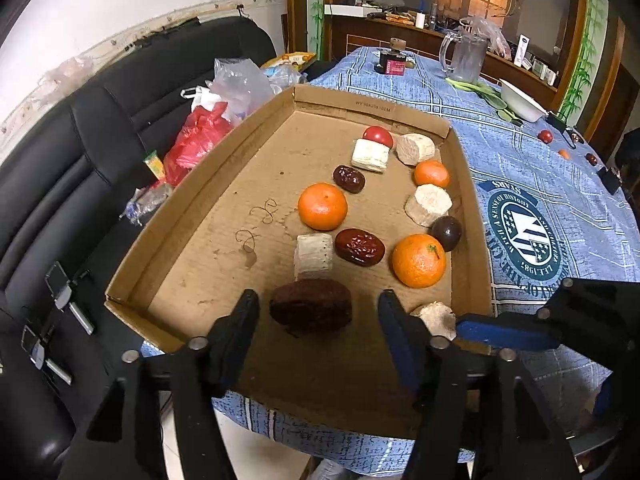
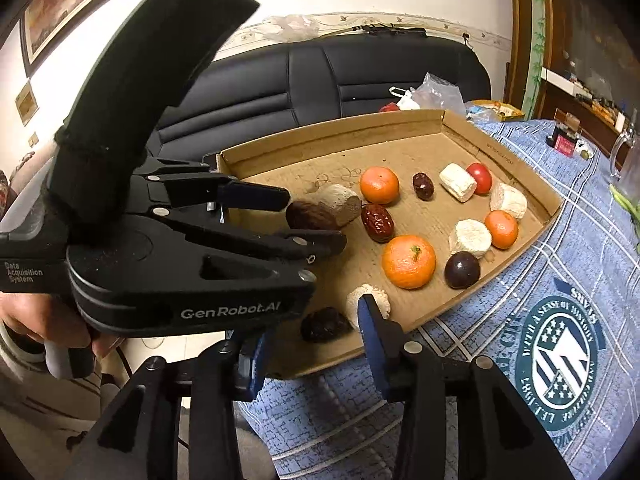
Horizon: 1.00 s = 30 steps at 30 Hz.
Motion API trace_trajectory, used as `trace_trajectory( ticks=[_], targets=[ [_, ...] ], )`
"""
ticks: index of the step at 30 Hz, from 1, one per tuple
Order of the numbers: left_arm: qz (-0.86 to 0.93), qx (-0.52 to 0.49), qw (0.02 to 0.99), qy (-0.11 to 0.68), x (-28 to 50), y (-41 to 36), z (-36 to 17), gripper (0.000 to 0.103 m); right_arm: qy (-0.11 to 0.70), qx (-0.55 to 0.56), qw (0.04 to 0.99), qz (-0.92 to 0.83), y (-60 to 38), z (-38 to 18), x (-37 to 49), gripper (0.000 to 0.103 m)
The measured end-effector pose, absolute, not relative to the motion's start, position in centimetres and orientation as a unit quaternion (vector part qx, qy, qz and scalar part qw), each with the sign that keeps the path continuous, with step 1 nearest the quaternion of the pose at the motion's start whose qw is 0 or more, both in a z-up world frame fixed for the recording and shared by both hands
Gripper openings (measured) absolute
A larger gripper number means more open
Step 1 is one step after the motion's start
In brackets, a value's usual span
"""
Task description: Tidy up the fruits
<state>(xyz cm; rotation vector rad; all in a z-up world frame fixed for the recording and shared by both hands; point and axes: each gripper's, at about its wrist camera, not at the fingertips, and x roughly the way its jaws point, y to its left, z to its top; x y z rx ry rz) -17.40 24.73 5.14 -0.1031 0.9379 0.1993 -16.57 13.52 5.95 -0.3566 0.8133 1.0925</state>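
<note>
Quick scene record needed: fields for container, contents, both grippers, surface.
container: shallow cardboard tray, on the table edge
oranges: three, e.g. the largest
pale root chunks: several, e.g.
dark dates: e.g.
tomato: one, far end of tray
left gripper: open, dark brown fruit between the fingers, not pressed
right gripper: open, low over the tray's near corner, a dark date between its fingers
surface: table with blue patterned cloth

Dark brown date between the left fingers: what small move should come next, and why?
Probably lift the left fingers up and back, clear of the date. It lies flat on the tray floor, both fingers stand off it with gaps, and it roughly lines up with two other dates, so it looks placed rather than awaiting a grip.
</note>
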Motion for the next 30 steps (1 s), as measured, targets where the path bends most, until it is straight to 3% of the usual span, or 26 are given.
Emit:
trace_trajectory(
  ticks=[5, 8, 11, 23, 30],
  targets=[
    [0.11, -0.046, 0.892, 0.436, -17.6, 24.5, 5.7, 0.073, 0.372, -0.151, 0.77, 0.497, 12.1, 6.5, -16.7, 0.046],
    [0.124, -0.044, 0.899, 0.418, -17.8, 24.5, 6.3, 0.079, 0.367, -0.147, 0.779, 0.487, 11.2, 7.0, -16.5, 0.058],
    [0.139, -0.037, 0.904, 0.402, -18.0, 24.3, 6.8, 0.086, 0.364, -0.134, 0.789, 0.476, 10.2, 7.3, -16.1, 0.06],
    [0.173, -0.032, 0.923, 0.342, -18.2, 22.9, 8.7, 0.091, 0.347, -0.07, 0.853, 0.383, 7.2, 8.8, -12.9, 0.076],
    [0.176, -0.042, 0.928, 0.325, -18.0, 22.7, 9.7, 0.093, 0.351, -0.042, 0.858, 0.373, 7.0, 8.8, -11.8, 0.079]
  ],
)
